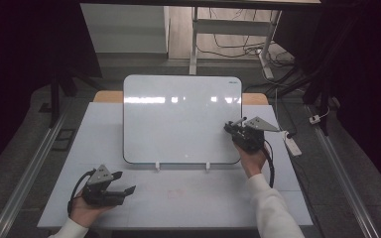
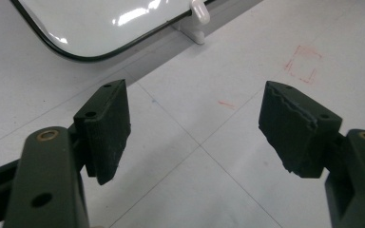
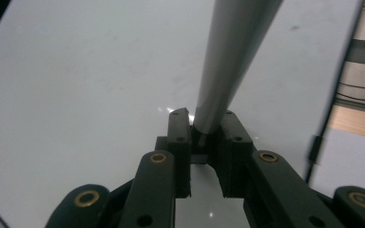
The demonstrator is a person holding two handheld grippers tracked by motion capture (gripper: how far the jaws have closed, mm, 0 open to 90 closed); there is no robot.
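A blank whiteboard (image 1: 178, 119) leans back on two small white feet (image 1: 157, 167) in the middle of the white table (image 1: 188, 203). My right gripper (image 1: 233, 128) sits over the board's right edge, shut on a grey marker (image 3: 233, 52) that rises from between its pads (image 3: 178, 130) across the board (image 3: 85, 95). My left gripper (image 1: 124, 182) rests low at the table's front left, held in a hand. Its jaws stand wide open with nothing between them, and the left gripper (image 2: 195, 123) looks toward the board's lower corner (image 2: 109, 23) and one white foot (image 2: 197, 19).
Faint red pen marks (image 2: 304, 64) lie on the table ahead of the left gripper. A white power strip (image 1: 292, 145) and cables lie off the table's right edge. Metal rails run along the floor on both sides, and desk legs stand behind the board.
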